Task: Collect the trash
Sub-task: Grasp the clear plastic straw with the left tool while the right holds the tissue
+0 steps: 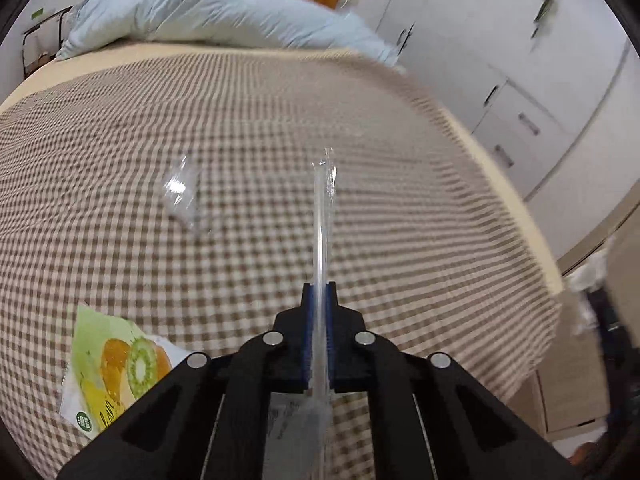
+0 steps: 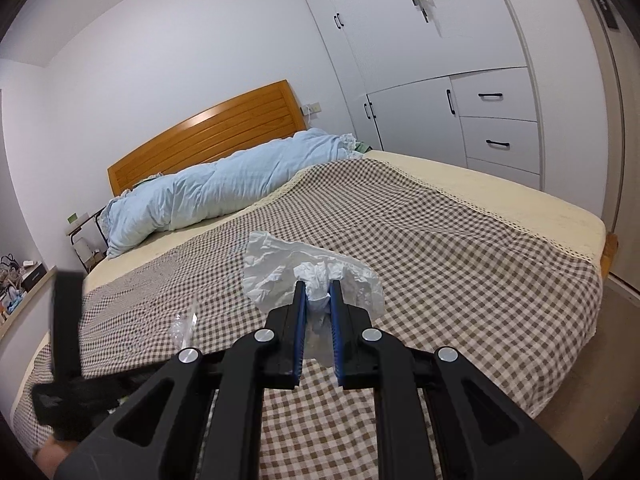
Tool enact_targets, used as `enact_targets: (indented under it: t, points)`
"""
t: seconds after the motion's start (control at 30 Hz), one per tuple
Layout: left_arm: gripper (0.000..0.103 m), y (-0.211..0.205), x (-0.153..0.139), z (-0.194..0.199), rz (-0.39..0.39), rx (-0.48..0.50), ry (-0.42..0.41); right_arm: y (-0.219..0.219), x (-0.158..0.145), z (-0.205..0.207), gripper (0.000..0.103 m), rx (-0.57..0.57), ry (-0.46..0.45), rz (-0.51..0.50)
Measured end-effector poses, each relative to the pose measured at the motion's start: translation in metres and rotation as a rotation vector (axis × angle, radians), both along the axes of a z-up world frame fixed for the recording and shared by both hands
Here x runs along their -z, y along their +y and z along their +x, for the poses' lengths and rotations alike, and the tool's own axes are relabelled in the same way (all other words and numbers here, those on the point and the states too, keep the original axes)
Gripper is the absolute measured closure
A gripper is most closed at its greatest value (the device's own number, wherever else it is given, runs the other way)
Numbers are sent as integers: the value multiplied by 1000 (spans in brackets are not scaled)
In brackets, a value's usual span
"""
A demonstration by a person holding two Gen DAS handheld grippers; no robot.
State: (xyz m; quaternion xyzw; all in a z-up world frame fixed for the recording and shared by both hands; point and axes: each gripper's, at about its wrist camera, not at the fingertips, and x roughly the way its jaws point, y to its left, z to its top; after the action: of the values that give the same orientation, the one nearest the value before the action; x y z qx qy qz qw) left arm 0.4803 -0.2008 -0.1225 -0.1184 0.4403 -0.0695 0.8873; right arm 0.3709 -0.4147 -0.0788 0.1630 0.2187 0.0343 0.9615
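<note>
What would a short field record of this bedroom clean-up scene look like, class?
Surface: brown-and-cream checked bedspread
Left gripper: jaws shut on a thin clear plastic wrapper
Right gripper: jaws shut on a crumpled white tissue
Loose trash: small crinkled clear plastic scrap; green fruit-printed packet
Bedding: pale blue rolled duvet

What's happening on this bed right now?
A person is clearing trash off a bed with a checked cover, one gripper in each hand. The left gripper is shut on a thin clear plastic wrapper. The right gripper is shut on a crumpled white tissue. A small clear plastic scrap and a fruit-printed packet lie uncollected on the cover.
</note>
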Motion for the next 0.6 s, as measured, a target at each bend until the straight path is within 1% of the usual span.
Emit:
enact_targets:
  t: [0.07, 0.13, 0.27, 0.4, 0.5, 0.6]
  points:
    - [100, 0, -8, 0, -30, 9, -41, -2, 2, 0, 91, -1, 6, -1]
    - [100, -1, -12, 1, -33, 11, -67, -3, 2, -1, 91, 1, 7, -1]
    - [100, 4, -20, 1, -52, 10, -89, -6, 2, -3, 91, 3, 3, 2]
    - [100, 10, -32, 5, -125, 33, -124, -8, 3, -2, 91, 4, 5, 9]
    - [100, 8, -39, 3, -146, 43, -146, -8, 3, -1, 91, 3, 5, 10]
    - [100, 0, -43, -2, -126, 53, -163, -7, 4, 0, 91, 0, 7, 8]
